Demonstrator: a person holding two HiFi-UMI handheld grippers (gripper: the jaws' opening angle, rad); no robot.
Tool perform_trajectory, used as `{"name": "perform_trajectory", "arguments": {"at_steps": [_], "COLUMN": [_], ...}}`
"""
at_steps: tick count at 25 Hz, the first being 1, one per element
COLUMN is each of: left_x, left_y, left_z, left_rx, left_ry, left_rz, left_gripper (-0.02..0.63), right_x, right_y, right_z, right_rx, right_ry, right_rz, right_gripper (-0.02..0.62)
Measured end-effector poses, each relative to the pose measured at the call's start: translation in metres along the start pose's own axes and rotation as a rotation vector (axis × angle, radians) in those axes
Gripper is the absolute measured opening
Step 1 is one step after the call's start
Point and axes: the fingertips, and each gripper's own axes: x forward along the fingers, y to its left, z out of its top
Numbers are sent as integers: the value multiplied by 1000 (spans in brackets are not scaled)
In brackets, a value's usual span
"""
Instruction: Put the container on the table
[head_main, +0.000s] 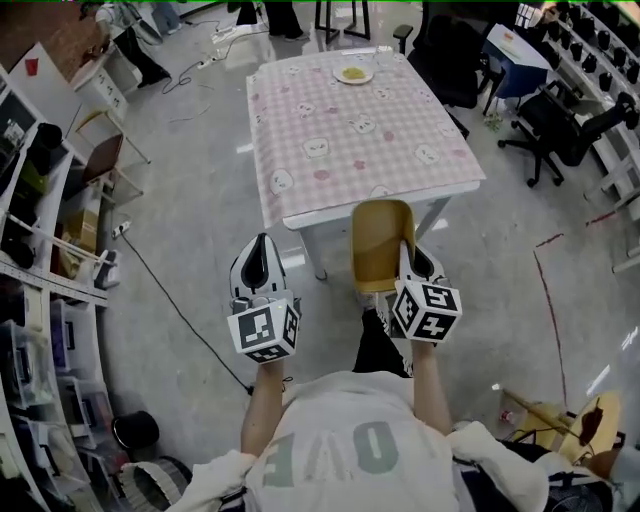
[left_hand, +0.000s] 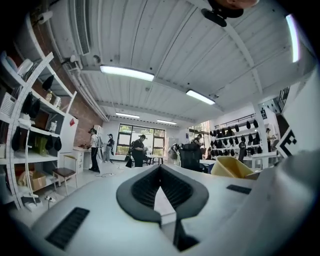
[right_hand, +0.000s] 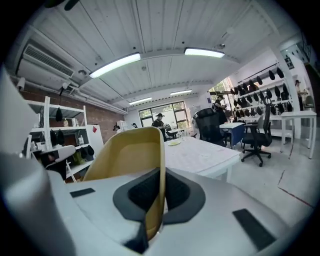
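A yellow-tan plastic container (head_main: 380, 243) hangs in the air just short of the near edge of the table (head_main: 300, 190), which wears a pink checked cloth. My right gripper (head_main: 408, 262) is shut on the container's right wall. In the right gripper view the wall (right_hand: 129, 156) runs upright between the dark pads of that gripper (right_hand: 153, 201). My left gripper (head_main: 262, 250) is held beside it to the left, shut and holding nothing. In the left gripper view the pads of that gripper (left_hand: 160, 194) meet, and the container (left_hand: 231, 167) shows at the right.
A small plate (head_main: 353, 74) with food sits at the table's far edge. Shelving (head_main: 40, 260) lines the left wall. Black office chairs (head_main: 560, 125) and a blue desk (head_main: 515, 55) stand to the right. A cable (head_main: 175, 300) crosses the floor on the left, and people stand far back.
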Motion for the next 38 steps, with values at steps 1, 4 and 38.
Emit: {"name": "perform_trajectory", "arguments": {"at_steps": [1,4,38], "left_x": [21,93,331], "left_y": [-1,-7,-3], "left_z": [3,16,53], "left_rx": [4,22,107], "left_ry": [-5,-30,-37], "left_rz": [13,55,134], "left_gripper": [26,26,26], "right_x": [20,86,326], "right_y": [-7,-29,-47], "right_z": [13,60,176], "right_rx": [-3,-55,-128], "right_ry": [-7,-31,48], "right_rz": [11,55,183], "right_gripper": [31,31,31]}}
